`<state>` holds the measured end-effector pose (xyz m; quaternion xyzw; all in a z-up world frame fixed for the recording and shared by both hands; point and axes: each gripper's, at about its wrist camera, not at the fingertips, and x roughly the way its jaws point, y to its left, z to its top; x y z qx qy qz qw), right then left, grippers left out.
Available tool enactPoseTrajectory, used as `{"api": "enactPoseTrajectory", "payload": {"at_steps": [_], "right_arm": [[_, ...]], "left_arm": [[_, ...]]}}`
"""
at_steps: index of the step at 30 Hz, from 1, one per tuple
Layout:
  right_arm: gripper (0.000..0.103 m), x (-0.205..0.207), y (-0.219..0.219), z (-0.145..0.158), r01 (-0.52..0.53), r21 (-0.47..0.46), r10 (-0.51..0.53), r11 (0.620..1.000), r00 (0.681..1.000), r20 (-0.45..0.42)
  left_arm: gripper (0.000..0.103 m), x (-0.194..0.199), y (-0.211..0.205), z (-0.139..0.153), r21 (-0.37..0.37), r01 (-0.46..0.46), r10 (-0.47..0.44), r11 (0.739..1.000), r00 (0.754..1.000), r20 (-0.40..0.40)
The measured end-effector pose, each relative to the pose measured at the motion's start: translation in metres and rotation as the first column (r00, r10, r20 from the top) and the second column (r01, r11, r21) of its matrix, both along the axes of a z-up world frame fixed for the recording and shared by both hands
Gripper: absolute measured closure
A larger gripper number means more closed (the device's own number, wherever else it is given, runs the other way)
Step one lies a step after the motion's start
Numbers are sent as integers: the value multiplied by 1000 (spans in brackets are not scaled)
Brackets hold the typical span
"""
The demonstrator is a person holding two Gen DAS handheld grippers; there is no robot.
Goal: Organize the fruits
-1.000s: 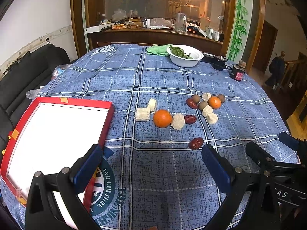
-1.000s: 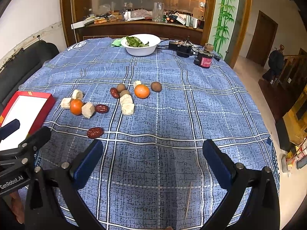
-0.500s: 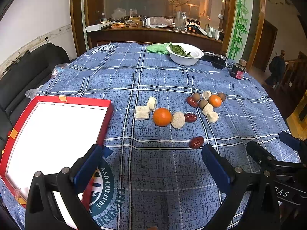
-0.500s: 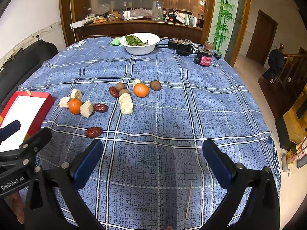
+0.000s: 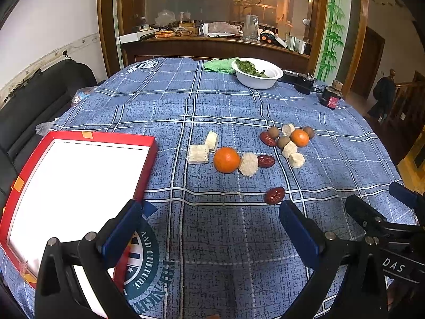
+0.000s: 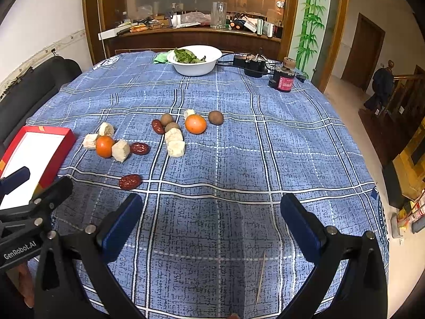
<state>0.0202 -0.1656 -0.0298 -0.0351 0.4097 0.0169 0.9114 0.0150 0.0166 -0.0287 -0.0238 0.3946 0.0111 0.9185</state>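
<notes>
Fruits lie scattered mid-table on the blue plaid cloth: a near orange [image 5: 226, 159] [image 6: 104, 146], a far orange [image 5: 300, 137] [image 6: 195, 124], red dates, one nearest me [image 5: 274, 195] [image 6: 130, 181], brown round fruits [image 6: 215, 117] and pale chunks [image 5: 198, 154]. A red tray with a white inside [image 5: 77, 186] [image 6: 34, 154] lies at the left. My left gripper [image 5: 209, 231] is open and empty, above the cloth short of the fruits. My right gripper [image 6: 209, 223] is open and empty, to the right of the left one.
A white bowl of greens [image 5: 259, 75] [image 6: 195, 59] stands at the far side, with a green cloth [image 5: 219, 65], black devices [image 6: 251, 63] and a dark jar with a red label [image 6: 284, 79]. A toothpick [image 6: 260, 276] lies near me. A black sofa [image 5: 32, 98] runs along the left.
Both grippers have drawn back and risen slightly, so the fruits sit a bit farther away in both views. Nothing on the table has moved.
</notes>
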Motion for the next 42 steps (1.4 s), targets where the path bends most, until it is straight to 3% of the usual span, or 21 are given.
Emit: {"api": "enactPoseTrajectory", "payload": {"at_steps": [23, 30, 32, 35, 37, 39, 42], "right_arm": [[0, -1, -2, 0, 1, -1, -1, 1000, 1000, -4], [0, -5, -10, 2, -16, 29, 15, 999, 999, 35], [0, -5, -14, 2, -27, 51, 24, 998, 998, 52], [0, 3, -13, -1, -68, 82, 64, 994, 997, 51], [3, 12, -7, -6, -91, 86, 88, 992, 995, 39], [17, 22, 1, -12, -123, 97, 123, 988, 992, 14], [25, 40, 17, -21, -177, 83, 178, 981, 984, -10]], "left_arm": [[1, 0, 2, -1, 5, 0, 0, 1000, 1000, 0], [2, -13, 7, -3, 21, 24, -25, 999, 998, 50], [5, -15, 11, -5, 13, 27, -28, 1000, 998, 58], [19, -11, 15, -9, -7, 38, -38, 999, 998, 45], [27, -4, 17, -15, -28, 45, -45, 999, 999, 14], [28, 3, 20, -19, -56, 55, -55, 997, 998, -10], [30, 5, 20, -21, -79, 67, -68, 995, 998, -16]]}}
